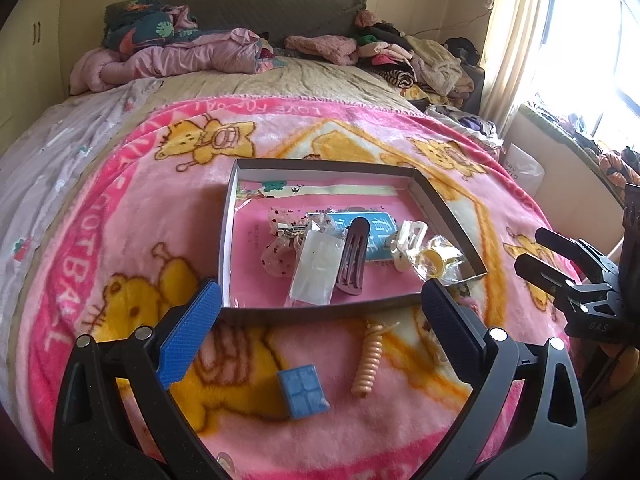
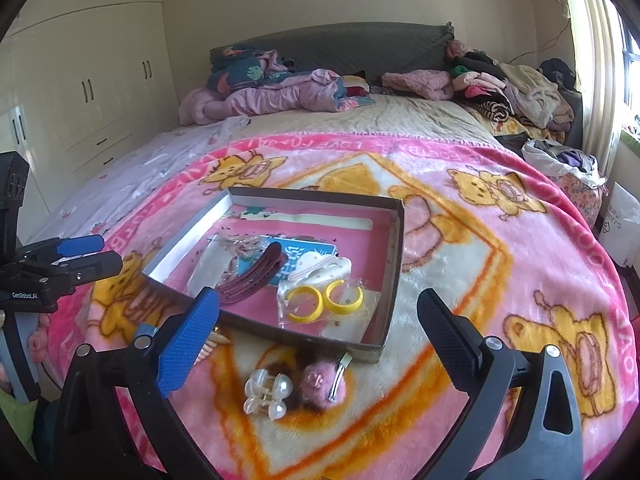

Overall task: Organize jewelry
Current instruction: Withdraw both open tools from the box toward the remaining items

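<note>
1. Left gripper [image 1: 320, 312]: jaws spread wide, nothing between them; it hangs over the lower centre of the left wrist frame, above the pink blanket [image 1: 120, 208] on the bed.
2. Right gripper [image 2: 318, 312]: jaws likewise wide apart and empty, lower centre of the right wrist frame.
3. Shallow box [image 1: 230, 216] lies on the blanket at frame centre. Inside: dark hair clip [image 1: 354, 258], clear packet [image 1: 316, 272], white claw clip [image 1: 408, 240], bagged yellow hoop earrings [image 2: 326, 300].
4. On the blanket, outside the box, near its front wall in the left wrist view: blue square case [image 1: 302, 390] and peach spiral hair tie [image 1: 370, 360], apart from each other.
5. In the right wrist view, below the box: pearl claw clip [image 2: 266, 398] just beside a pink pompom clip [image 2: 318, 380].
</note>
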`<state>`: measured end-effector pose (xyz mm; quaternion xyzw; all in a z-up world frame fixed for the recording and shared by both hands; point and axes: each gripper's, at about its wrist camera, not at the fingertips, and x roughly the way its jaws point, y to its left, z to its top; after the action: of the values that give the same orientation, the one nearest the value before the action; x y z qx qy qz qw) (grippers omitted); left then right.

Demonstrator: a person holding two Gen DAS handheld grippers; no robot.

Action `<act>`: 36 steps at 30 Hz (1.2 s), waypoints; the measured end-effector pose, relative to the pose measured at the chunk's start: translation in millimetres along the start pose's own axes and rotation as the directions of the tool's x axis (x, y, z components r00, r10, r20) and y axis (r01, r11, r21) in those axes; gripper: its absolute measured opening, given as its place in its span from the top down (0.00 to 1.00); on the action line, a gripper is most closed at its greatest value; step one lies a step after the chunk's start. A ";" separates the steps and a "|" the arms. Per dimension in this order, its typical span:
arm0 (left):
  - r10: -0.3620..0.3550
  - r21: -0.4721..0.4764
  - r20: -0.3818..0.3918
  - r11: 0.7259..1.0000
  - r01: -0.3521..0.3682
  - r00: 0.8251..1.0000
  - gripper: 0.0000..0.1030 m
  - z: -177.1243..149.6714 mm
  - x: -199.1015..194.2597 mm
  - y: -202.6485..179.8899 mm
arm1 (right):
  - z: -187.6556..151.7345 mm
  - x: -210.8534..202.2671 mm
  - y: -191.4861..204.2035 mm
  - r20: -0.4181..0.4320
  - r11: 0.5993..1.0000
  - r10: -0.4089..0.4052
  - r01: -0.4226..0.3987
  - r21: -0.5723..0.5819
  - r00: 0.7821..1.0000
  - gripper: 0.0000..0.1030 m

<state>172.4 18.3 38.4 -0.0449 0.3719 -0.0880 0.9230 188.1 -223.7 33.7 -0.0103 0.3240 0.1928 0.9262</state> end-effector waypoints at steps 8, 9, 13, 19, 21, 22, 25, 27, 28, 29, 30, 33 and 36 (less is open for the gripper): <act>0.014 -0.001 0.005 1.000 -0.014 1.000 0.11 -14.5 -12.9 -3.7 | -9.6 -10.3 6.9 -0.012 1.000 0.014 -0.015 -0.021 1.000 0.06; 0.016 -0.002 0.003 1.000 -0.016 1.000 0.11 -16.5 -14.0 -3.5 | -11.1 -10.9 8.2 -0.015 1.000 0.016 -0.016 -0.025 1.000 0.06; 0.024 -0.009 -0.004 1.000 -0.024 1.000 0.11 -24.1 -16.2 -2.3 | -20.5 -13.8 11.9 -0.030 0.999 0.025 -0.026 -0.034 0.999 0.06; 0.037 -0.026 -0.013 0.999 -0.038 0.999 0.11 -35.4 -20.2 0.7 | -32.1 -16.0 19.1 -0.050 0.998 0.042 -0.044 -0.043 0.998 0.06; 0.040 -0.029 -0.013 0.999 -0.041 0.999 0.11 -38.4 -22.4 1.3 | -34.0 -17.7 21.2 -0.052 0.998 0.049 -0.051 -0.045 0.997 0.06; 0.042 -0.030 -0.012 0.999 -0.042 0.999 0.11 -40.3 -24.0 1.3 | -35.3 -18.5 23.0 -0.052 0.997 0.051 -0.053 -0.047 0.997 0.06; 0.047 -0.028 -0.012 0.998 -0.047 0.999 0.11 -45.0 -27.8 0.9 | -38.9 -20.9 26.9 -0.054 0.997 0.059 -0.062 -0.056 0.997 0.06; 0.052 -0.029 -0.014 0.998 -0.052 0.999 0.11 -48.6 -29.6 0.0 | -40.5 -22.0 28.9 -0.057 0.996 0.064 -0.068 -0.060 0.996 0.06; 0.052 -0.030 -0.015 0.998 -0.053 0.999 0.11 -50.2 -30.4 0.4 | -42.0 -22.5 30.6 -0.059 0.996 0.066 -0.070 -0.062 0.996 0.06; 0.053 -0.030 -0.016 0.998 -0.053 0.998 0.11 -51.7 -31.1 0.3 | -43.2 -23.1 32.1 -0.061 0.995 0.069 -0.073 -0.066 0.996 0.06; 0.055 -0.028 -0.017 0.998 -0.055 0.998 0.11 -53.2 -31.7 0.0 | -44.2 -23.5 32.8 -0.061 0.995 0.070 -0.074 -0.067 0.996 0.06; 0.061 -0.024 -0.020 0.998 -0.061 0.998 0.11 -56.9 -33.0 -1.0 | -47.4 -24.3 36.0 -0.066 0.994 0.075 -0.080 -0.073 0.995 0.06; 0.066 -0.026 -0.022 0.997 -0.066 0.998 0.11 -60.8 -34.6 -1.1 | -49.9 -24.6 39.0 -0.071 0.994 0.080 -0.085 -0.076 0.994 0.06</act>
<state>105.5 22.9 18.3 -0.0439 0.3840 -0.0530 0.9208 126.5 -203.4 13.3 -0.0398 0.3477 0.2430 0.9047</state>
